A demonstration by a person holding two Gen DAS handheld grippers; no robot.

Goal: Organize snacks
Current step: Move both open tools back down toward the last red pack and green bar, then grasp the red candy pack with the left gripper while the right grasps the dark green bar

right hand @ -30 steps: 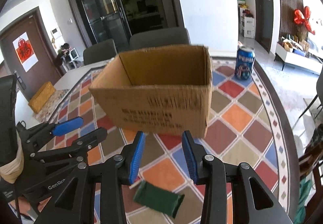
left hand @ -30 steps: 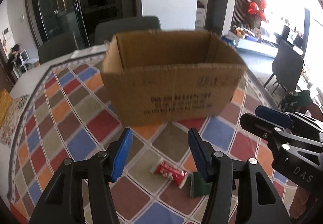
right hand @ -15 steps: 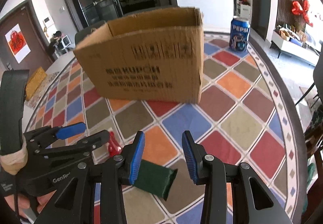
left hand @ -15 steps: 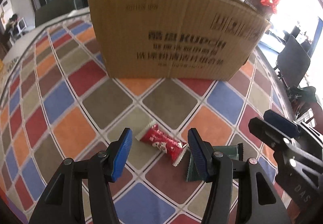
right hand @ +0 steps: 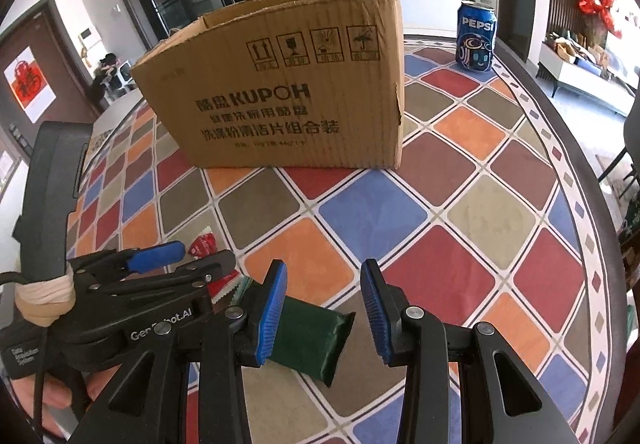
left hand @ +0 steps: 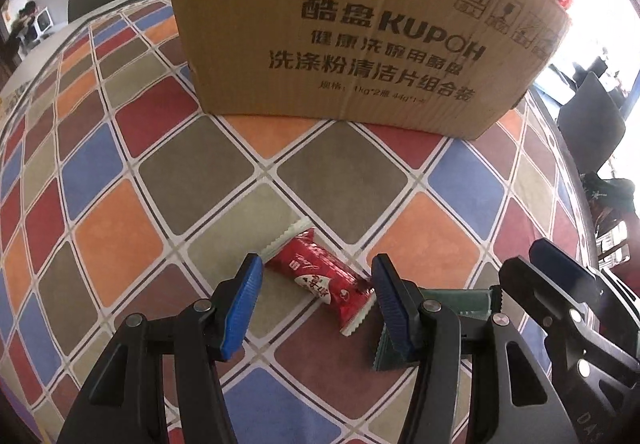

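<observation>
Round table [right hand: 496,164] w/ multicolour diamond-check cloth carried everything. Landmark: open-top KUPOH cardboard box [right hand: 288,100], upright mid-table. Pepsi can [right hand: 476,36] stood behind box, off its right corner, well apart from the snacks.

Both snacks lay on the cloth in front of box, on the near side, not yet inside. Green snack packet [right hand: 312,336] was front-right of box face; red candy wrapper [left hand: 320,280] just beside it, to its left, ends looked touching or overlapping, can't tell which.

L gripper [left hand: 316,304] sat low over red candy, jaws released, straddling it; pads clear of wrapper on both sides, nothing gripped. R gripper [right hand: 324,312] was low at green packet, jaws apart and not clamped; left pad looked right at the packet's edge, right pad clear. Contact unclear.

Risks, my read: the two grippers were close together in front of box, so closing both at once could knock fingers. L's right finger sat beside green packet end, so a close might pinch or drag it along w/ the candy. R was off-centre on packet, so it could clip only a corner and slip. Slick wrappers may slide on cloth.
</observation>
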